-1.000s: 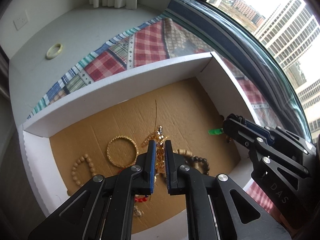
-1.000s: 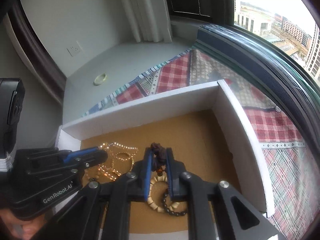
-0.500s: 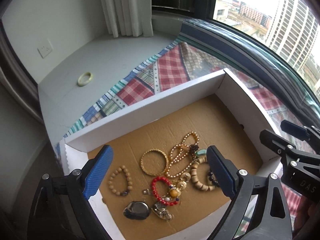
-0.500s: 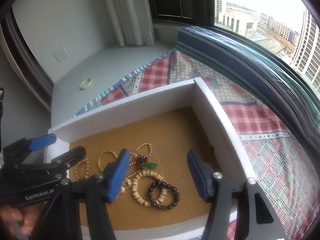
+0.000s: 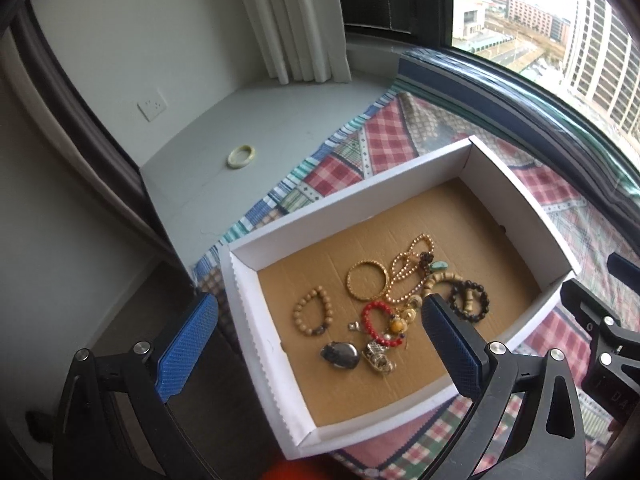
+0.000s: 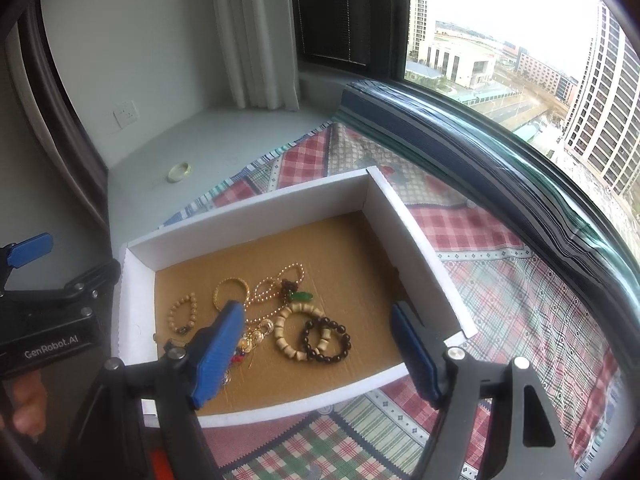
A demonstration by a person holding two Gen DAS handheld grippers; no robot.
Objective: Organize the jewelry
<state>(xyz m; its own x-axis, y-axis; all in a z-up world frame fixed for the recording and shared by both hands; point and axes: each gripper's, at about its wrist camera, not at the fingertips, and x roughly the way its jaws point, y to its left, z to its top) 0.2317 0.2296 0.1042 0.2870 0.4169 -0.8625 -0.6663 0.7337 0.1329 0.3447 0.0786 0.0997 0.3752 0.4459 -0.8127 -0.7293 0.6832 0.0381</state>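
Note:
A white cardboard box (image 5: 352,196) with a brown floor holds several pieces of jewelry: a gold bangle (image 5: 367,280), a wooden bead bracelet (image 5: 313,311), a red bead bracelet (image 5: 378,322), a gold chain with a green pendant (image 6: 301,297) and a dark bead bracelet (image 6: 326,340). My left gripper (image 5: 316,308) hangs above the box's left part, jaws wide and still opening, nothing between them. My right gripper (image 6: 318,312) hovers over the bracelets, jaws also opening and holding nothing.
A pale jade bangle (image 5: 241,156) lies alone on the grey sill beyond the checked cloth (image 6: 500,288). The window glass runs along the right. A curtain and a wall socket stand at the back. A person's hand (image 6: 24,404) holds the left gripper.
Both grippers were shut on pieces low in the box; they have let go, opened wide and risen back. The gold chain and pendant now lie on the box floor.

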